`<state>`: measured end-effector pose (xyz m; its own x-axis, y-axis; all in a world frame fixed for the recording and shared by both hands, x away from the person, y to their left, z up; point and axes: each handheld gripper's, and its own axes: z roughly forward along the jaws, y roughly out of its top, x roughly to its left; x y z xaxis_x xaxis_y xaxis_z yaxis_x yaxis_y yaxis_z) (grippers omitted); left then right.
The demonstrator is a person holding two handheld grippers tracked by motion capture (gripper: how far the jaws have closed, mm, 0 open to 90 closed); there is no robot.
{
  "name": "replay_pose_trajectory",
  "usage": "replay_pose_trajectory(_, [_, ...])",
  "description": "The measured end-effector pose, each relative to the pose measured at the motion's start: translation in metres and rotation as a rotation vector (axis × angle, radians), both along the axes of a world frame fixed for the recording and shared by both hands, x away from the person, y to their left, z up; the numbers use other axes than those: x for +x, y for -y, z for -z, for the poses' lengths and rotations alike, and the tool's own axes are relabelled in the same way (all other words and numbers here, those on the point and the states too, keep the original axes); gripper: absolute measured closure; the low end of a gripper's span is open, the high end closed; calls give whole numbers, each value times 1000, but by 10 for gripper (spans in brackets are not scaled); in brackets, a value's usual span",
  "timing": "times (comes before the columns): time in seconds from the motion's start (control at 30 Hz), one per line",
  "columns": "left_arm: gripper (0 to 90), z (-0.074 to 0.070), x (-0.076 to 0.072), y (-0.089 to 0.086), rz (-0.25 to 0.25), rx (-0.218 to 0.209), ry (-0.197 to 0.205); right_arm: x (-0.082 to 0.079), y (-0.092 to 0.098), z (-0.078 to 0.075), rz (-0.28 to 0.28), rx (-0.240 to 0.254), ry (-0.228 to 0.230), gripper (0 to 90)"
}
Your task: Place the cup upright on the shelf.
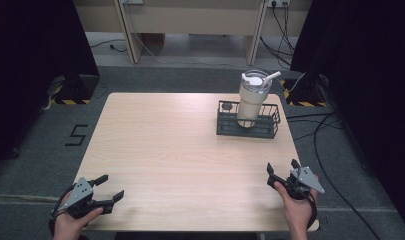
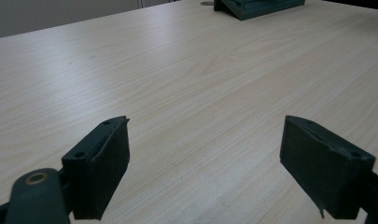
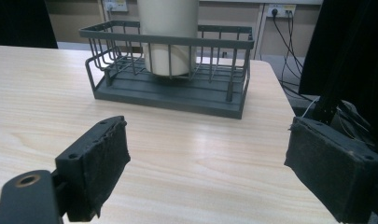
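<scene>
Resting low at the desk's (image 1: pixel 190 150) near corners, left tongs (image 1: pixel 111 187) and right tongs (image 1: pixel 282 167) gaping empty, right aimed at the basket (image 1: pixel 247 131) holding a tumbler (image 1: pixel 252 97)

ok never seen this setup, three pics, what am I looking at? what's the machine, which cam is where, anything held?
There is no robot arm: a person holds a two-jaw tool in each hand. The high view looks down on the wooden table, with the left gripper at the near left and the right gripper at the near right. The other two pictures come from cameras riding on each gripper, looking out between its own black jaws. At the table's far right stands a dark wire basket with a cream tumbler upright inside it, lid and straw on top. A small dark object in the basket's corner is too small to identify. Both grippers are open and hold nothing.
</scene>
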<state>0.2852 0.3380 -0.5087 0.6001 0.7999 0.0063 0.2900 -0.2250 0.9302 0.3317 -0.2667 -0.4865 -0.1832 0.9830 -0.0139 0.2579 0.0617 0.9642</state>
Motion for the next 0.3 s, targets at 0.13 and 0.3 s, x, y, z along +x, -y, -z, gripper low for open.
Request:
replay_pose_trajectory(0.13, [155,0,0,0,0,2,2,-3,-2,0,-3,0,3,133])
replay_pose_trajectory(0.3, [155,-1,1,1,0,1,6,-3,-5,-3,-11,10,14,133])
